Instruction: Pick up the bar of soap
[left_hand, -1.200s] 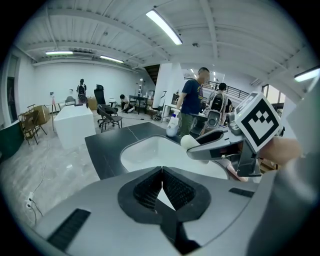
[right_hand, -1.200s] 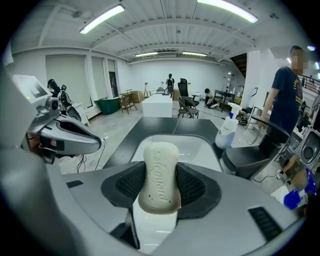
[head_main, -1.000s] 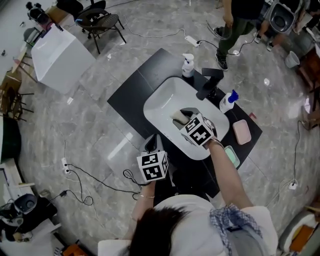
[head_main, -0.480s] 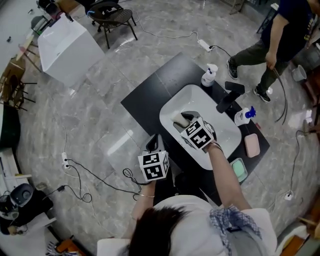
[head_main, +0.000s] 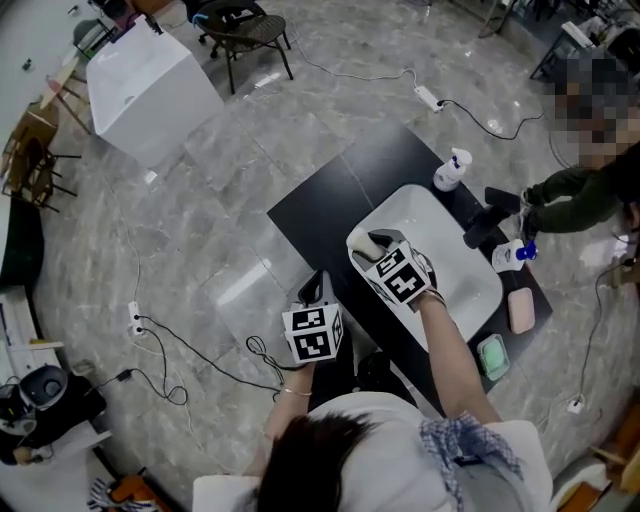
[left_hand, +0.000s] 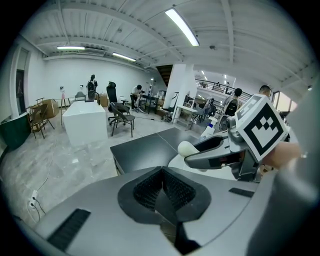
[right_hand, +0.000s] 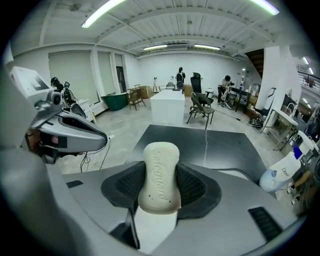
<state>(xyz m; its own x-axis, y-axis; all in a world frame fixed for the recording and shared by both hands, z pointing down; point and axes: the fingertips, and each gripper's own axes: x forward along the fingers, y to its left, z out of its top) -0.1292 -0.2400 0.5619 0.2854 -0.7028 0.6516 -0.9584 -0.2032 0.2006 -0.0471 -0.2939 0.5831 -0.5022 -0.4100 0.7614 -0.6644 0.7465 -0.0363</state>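
A cream bar of soap (right_hand: 160, 175) stands upright between the ribbed pads of my right gripper (right_hand: 160, 187), which is shut on it. In the head view that gripper (head_main: 378, 243) hangs over the near left rim of the white sink (head_main: 455, 260), with the soap (head_main: 362, 243) peeking out at its tip. My left gripper (head_main: 312, 290) hovers at the black counter's (head_main: 330, 205) front edge, apart from the sink. Its jaws (left_hand: 162, 187) meet with nothing between them. The right gripper (left_hand: 215, 152) and the soap's end (left_hand: 186, 148) show in the left gripper view.
A white pump bottle (head_main: 452, 168) stands behind the sink, beside a black tap (head_main: 492, 215) and a blue-capped spray bottle (head_main: 512, 253). A pink dish (head_main: 520, 311) and a green one (head_main: 492, 356) lie on the counter's right. A person (head_main: 585, 190) stands at far right. Cables (head_main: 190, 355) cross the floor.
The head view has swung, so the sink and counter sit further right in the picture. The right gripper keeps the soap. The person behind the counter has walked to the right.
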